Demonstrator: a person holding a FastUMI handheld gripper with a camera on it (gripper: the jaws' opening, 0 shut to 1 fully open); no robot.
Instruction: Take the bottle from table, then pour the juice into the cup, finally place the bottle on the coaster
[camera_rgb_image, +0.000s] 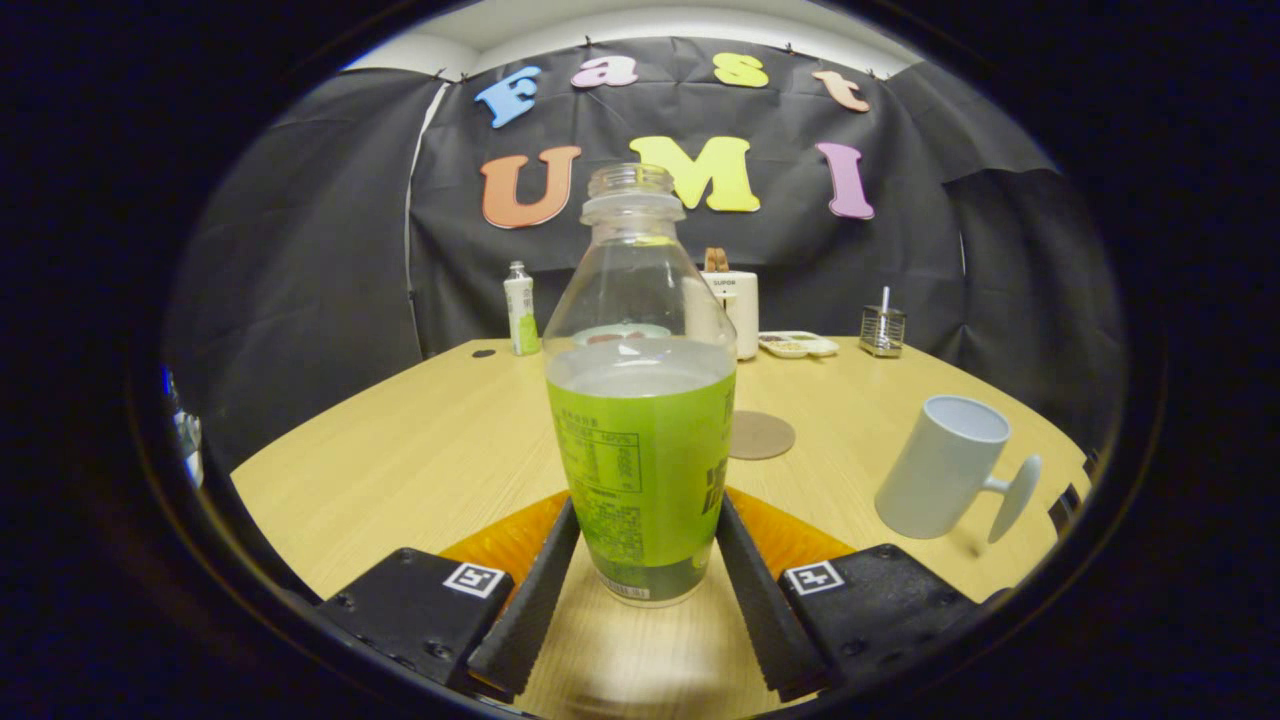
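Observation:
A clear bottle with a green label and no cap stands upright between my fingers, about half full of pale juice. My gripper is shut on its lower body, one finger pressing on each side; its base looks level with the wooden table. A white cup with a handle stands to the right, beyond the right finger. A round brown coaster lies on the table just behind the bottle, to its right.
At the far edge of the table stand a small white and green bottle, a white container, a flat dish and a metal holder. Black cloth closes the booth behind them.

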